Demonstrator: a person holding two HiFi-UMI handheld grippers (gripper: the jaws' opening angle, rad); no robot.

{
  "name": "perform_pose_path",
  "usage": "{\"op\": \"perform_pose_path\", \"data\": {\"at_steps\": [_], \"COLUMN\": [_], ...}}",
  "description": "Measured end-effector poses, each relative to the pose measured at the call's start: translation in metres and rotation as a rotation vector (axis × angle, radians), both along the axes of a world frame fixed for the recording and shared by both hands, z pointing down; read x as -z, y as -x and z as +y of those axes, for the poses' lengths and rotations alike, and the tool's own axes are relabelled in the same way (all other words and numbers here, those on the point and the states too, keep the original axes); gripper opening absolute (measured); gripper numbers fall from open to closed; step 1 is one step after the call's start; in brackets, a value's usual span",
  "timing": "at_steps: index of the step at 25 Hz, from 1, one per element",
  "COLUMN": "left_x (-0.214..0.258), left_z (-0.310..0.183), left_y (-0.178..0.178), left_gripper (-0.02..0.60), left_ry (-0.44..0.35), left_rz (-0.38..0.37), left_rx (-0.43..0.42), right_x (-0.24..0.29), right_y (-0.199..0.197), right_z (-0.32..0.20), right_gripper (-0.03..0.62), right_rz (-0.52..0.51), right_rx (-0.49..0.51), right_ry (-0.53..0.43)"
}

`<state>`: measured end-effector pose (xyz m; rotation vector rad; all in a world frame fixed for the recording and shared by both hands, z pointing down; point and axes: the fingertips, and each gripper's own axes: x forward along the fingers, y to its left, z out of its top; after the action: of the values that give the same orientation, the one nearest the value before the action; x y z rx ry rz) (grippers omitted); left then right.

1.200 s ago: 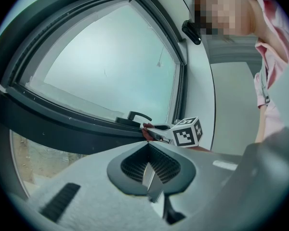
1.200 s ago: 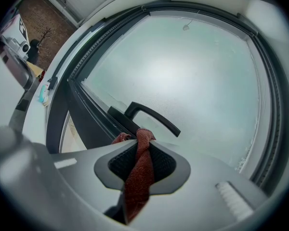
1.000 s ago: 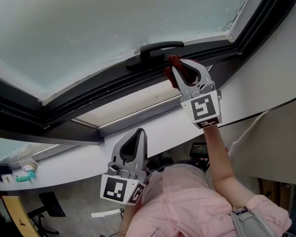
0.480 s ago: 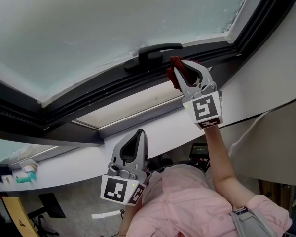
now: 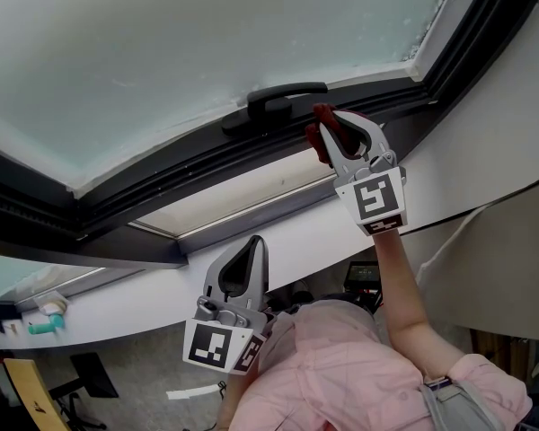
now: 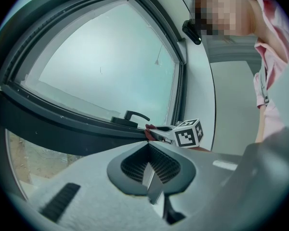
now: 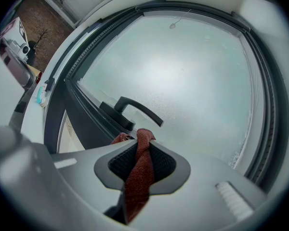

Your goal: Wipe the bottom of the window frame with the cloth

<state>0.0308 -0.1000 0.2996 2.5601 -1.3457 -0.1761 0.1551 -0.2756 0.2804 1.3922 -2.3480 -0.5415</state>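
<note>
A dark window frame runs across the head view under frosted glass, with a black handle on its bottom rail. My right gripper is shut on a red-brown cloth and holds it against the bottom rail just right of the handle. The right gripper view has the cloth pinched between the jaws, the handle just beyond. My left gripper hangs lower, below the sill, shut with nothing in it. In the left gripper view the right gripper shows by the handle.
A pale sill lies under the frame, and a white ledge curves below it. At the right the frame's upright meets a white wall. Small bottles stand at the far left.
My right gripper with the cloth has slid slightly right along the bottom rail, away from the handle. The left gripper has stayed put.
</note>
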Motion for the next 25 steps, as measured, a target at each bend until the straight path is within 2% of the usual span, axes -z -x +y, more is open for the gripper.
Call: {"op": "perform_pose_path", "data": {"at_steps": [25], "left_x": [0.0], "left_z": [-0.006], "left_y": [-0.013], "left_gripper": [-0.006], "left_ry": [-0.006], "left_rz": [0.002], "left_rx": [0.011], "right_x": [0.001], "right_y": [-0.034], "right_z": [-0.01], "right_gripper": [0.064], "right_rz": [-0.039], "right_rx": [-0.029], "right_ry": [0.004]}}
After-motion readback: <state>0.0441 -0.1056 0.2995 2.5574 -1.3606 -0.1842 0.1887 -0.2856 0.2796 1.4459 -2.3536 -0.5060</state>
